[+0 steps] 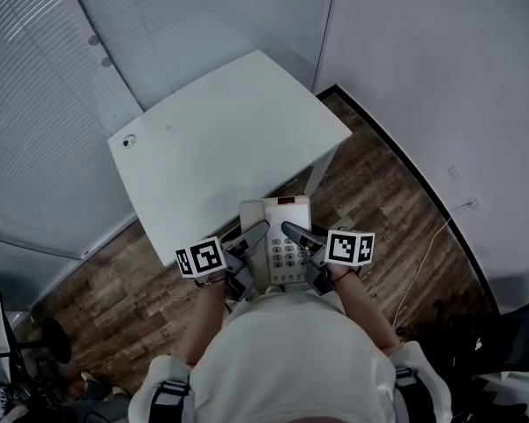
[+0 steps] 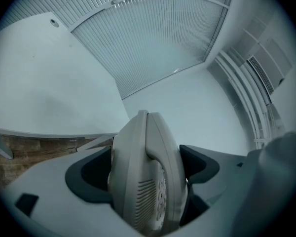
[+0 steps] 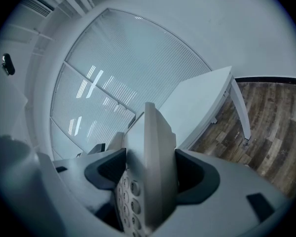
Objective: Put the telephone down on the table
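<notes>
- White slatted blinds [image 1: 35,104] and plain walls close round a white table [image 1: 229,139] standing on a dark wooden floor [image 1: 379,201].
- At the table's near edge, just in front of the person's chest, the grey telephone [image 1: 282,236] is held between the two grippers with its keypad up. Its far end overlaps the table edge in the head view.
- The left gripper [image 1: 249,247] is clamped on the telephone's left side, where the handset lies in its cradle, with a dark pad against each face.
- The right gripper [image 1: 307,252] pinches the right side beside the keypad in the same way.
- By my reading this is the carrying step: the telephone seems to be off the tabletop, not yet set down.
- The next move likely calls for both grippers to travel together toward the far side until the whole base is over the table. They would then lower it level, so the handset stays seated, and spread their jaws only once it rests flat.
</notes>
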`<act>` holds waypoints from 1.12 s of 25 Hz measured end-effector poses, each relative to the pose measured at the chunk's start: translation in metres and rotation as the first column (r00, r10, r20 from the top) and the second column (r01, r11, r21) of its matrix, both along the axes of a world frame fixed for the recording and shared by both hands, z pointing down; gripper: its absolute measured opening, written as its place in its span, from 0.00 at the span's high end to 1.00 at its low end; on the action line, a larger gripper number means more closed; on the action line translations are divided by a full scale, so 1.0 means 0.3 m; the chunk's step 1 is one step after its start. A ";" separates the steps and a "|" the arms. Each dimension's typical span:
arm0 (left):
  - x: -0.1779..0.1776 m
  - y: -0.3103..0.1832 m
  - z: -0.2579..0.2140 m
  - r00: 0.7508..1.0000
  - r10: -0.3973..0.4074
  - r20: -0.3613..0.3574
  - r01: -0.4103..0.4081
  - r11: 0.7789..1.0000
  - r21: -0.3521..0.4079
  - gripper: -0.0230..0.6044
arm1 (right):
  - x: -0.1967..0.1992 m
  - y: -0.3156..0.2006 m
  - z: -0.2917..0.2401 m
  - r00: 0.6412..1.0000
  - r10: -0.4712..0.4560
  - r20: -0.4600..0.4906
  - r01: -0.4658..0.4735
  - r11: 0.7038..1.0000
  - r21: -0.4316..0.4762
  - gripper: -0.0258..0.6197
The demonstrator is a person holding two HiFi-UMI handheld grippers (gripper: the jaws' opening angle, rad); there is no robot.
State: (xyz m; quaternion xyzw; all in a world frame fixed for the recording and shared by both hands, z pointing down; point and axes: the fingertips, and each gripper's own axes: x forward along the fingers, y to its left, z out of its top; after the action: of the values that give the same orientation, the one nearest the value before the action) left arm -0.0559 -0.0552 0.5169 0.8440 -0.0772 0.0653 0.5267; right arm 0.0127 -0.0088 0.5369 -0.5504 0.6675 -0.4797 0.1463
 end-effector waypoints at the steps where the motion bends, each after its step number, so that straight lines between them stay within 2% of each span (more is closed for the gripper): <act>1: 0.005 -0.023 0.005 1.000 -0.004 0.001 0.004 1.000 -0.003 0.31 | 0.006 -0.023 0.003 1.000 -0.004 0.001 0.004 1.000 -0.003 0.47; 16: 0.165 -0.309 0.005 0.996 -0.089 0.015 0.089 0.996 -0.005 0.31 | 0.177 -0.329 0.006 0.995 -0.094 0.013 0.094 0.996 -0.003 0.47; 28: 0.303 -0.539 -0.013 0.983 -0.185 0.021 0.185 0.983 -0.011 0.31 | 0.326 -0.582 -0.015 0.983 -0.185 0.011 0.185 0.983 -0.014 0.47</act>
State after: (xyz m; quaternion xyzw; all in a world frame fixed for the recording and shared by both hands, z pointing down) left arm 0.0351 -0.2170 0.5131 0.8291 -0.1600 0.0248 0.5352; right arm 0.1105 -0.1835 0.5322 -0.4846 0.7115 -0.4988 0.1005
